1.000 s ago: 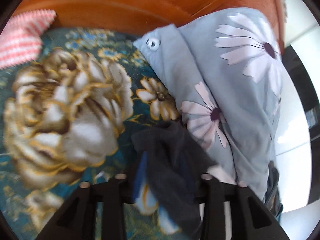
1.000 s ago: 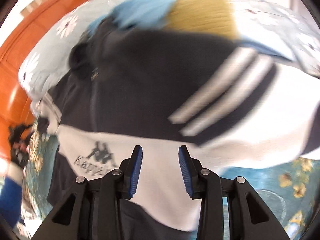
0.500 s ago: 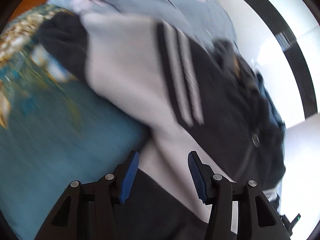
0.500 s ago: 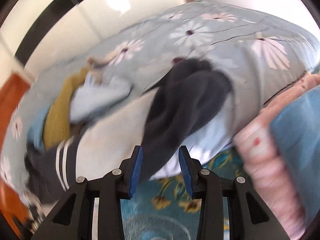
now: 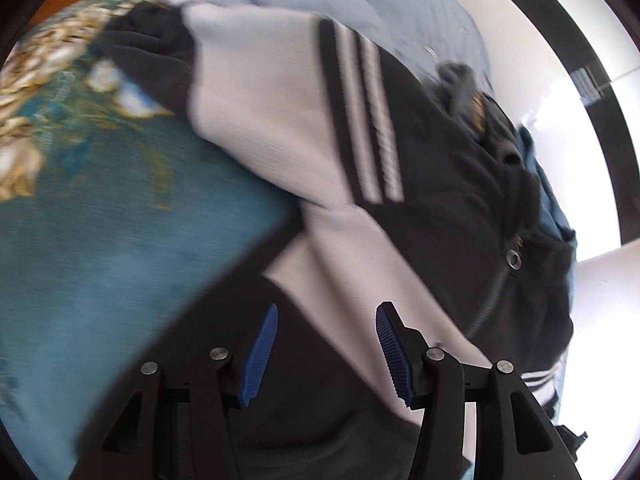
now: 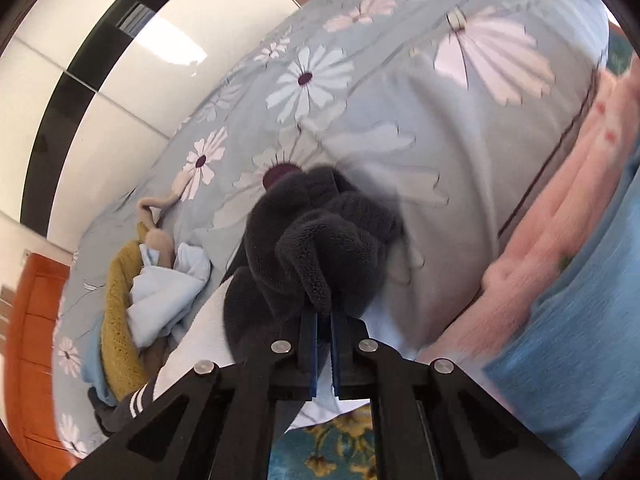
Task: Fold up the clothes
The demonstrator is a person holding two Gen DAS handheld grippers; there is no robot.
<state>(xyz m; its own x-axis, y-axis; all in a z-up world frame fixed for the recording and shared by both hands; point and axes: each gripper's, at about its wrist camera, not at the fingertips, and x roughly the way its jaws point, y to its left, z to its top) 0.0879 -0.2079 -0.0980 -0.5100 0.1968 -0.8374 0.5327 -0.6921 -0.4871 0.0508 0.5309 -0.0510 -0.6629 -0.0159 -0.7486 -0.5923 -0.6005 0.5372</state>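
Right gripper (image 6: 324, 344): jaws pinching fleece cuff (image 6: 316, 248).
Left gripper (image 5: 324, 354): jaws spread over jacket (image 5: 440, 184).
Handling: soft, limp; take hems.

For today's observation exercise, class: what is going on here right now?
A person with a gripper in each hand is sorting clothes on a bed. The right gripper has its jaws shut on a bunch of dark grey fleece, lifted against the daisy-print duvet. The left gripper hangs with jaws open, gripping nothing, over the black-and-white zip jacket lying on the teal floral bedspread.
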